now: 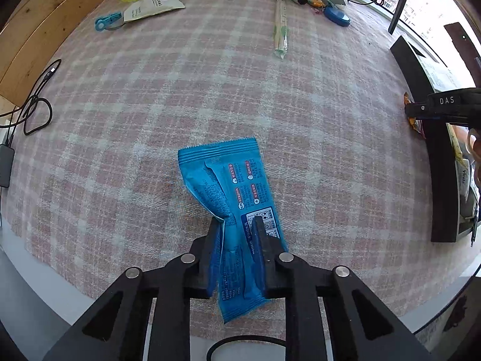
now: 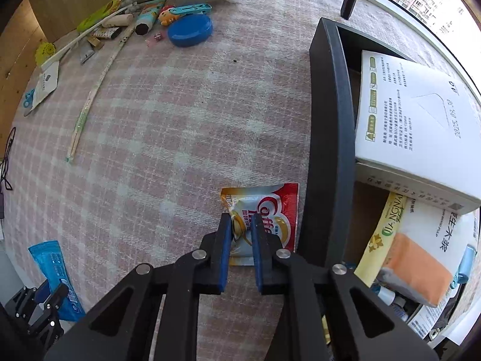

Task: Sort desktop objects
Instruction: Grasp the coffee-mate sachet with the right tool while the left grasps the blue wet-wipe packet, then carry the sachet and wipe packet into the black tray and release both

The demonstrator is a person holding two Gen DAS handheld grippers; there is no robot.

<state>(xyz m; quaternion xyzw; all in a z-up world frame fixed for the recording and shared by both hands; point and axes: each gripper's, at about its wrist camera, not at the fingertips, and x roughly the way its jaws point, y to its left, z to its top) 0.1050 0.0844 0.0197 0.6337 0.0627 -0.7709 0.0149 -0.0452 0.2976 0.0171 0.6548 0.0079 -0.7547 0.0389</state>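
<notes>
Left tongs (image 1: 237,225) pinch the blue packet (image 1: 231,192) for lifting; right tongs (image 2: 242,225) clamp the coffee sachet (image 2: 264,219), bin (image 2: 330,150) at three o'clock.

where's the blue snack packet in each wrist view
Left wrist: the blue snack packet lies at lower centre on the plaid cloth, its near end pinched between the left gripper pads.
Right wrist: same packet at the bottom left corner, with the left gripper on its near end.
Shared landmark: the wrapped chopsticks lying on the cloth further back.
</notes>
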